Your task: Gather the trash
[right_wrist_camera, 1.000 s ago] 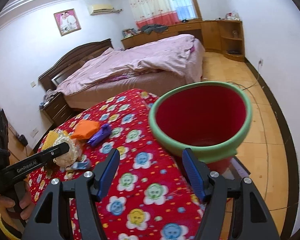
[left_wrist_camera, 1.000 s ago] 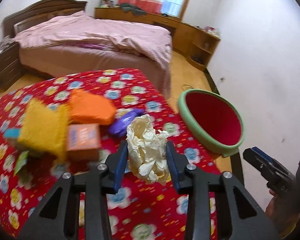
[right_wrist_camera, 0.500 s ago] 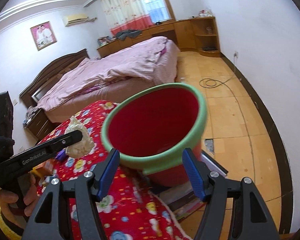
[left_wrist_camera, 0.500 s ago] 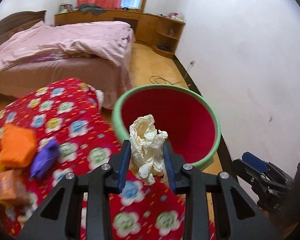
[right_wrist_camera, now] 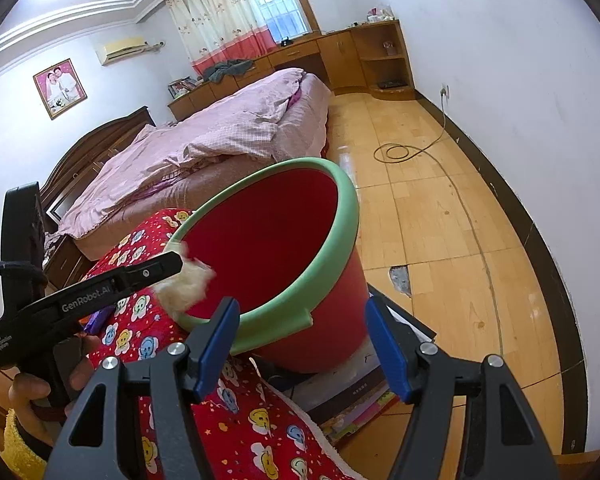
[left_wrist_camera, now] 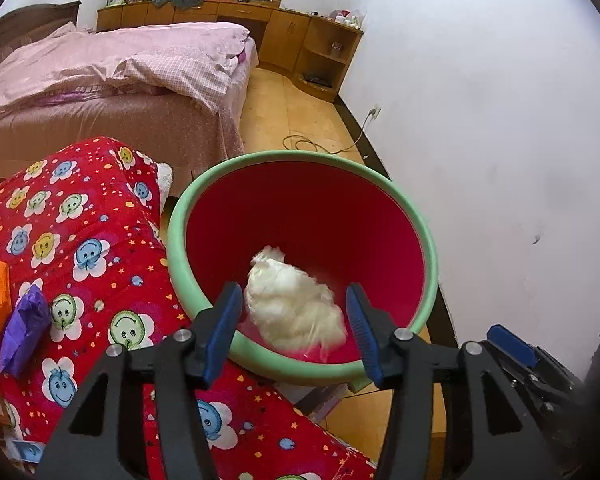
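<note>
Left hand-held gripper (left_wrist_camera: 294, 330) gapes over green bucket rim (left_wrist_camera: 300, 372) (blurred tissue wad (left_wrist_camera: 296, 306) between, untouched); right (right_wrist_camera: 302, 344) open too

Home bedroom: unmade bed (right_wrist_camera: 228, 136), curtained window (right_wrist_camera: 236, 20), framed portrait (right_wrist_camera: 60, 88)

Both wrist views close above red bucket (left_wrist_camera: 308, 216) (right_wrist_camera: 284, 236); left steeper, right oblique; shared bed (left_wrist_camera: 112, 64) (right_wrist_camera: 228, 128).
</note>
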Motion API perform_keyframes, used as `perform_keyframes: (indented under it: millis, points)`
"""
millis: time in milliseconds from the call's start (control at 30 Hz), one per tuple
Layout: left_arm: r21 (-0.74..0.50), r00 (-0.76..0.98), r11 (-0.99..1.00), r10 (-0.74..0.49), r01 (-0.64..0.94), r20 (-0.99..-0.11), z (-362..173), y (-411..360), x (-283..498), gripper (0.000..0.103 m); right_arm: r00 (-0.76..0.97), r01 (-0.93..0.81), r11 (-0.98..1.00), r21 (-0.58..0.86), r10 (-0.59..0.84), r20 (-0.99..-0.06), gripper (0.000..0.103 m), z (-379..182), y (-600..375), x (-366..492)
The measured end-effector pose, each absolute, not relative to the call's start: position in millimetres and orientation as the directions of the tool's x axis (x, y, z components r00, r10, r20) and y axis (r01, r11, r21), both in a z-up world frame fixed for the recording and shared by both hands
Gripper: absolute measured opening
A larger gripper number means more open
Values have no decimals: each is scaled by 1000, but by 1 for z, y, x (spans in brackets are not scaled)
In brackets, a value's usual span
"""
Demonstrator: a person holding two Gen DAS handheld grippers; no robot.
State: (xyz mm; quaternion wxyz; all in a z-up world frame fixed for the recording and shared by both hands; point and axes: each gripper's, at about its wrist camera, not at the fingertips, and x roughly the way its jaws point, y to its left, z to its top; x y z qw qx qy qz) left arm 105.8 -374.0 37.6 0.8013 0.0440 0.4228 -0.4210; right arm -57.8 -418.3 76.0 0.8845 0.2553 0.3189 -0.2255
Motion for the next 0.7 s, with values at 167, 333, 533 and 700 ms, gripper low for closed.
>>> perform_keyframes:
  millis: [167, 333, 533, 700]
  points:
    - [-267, 310, 649, -632, 712, -710, 43, -366, 101, 60, 700, 555, 774, 306, -237, -673, 68, 78, -414, -60]
    - [-254, 338, 673, -617, 695, -710, 50, -347, 94, 60, 710, 538, 786, 304, -229, -666, 68, 82, -404, -59]
    - [-248, 384, 720, -590, 648, -710, 59, -308, 85, 60, 730, 502, 807, 310, -204, -652, 68, 89, -385, -56]
    - [-249, 421, 760, -566, 600, -709, 67, -273, 80, 60, 744, 465, 829, 310, -177, -644, 68, 93, -365, -50]
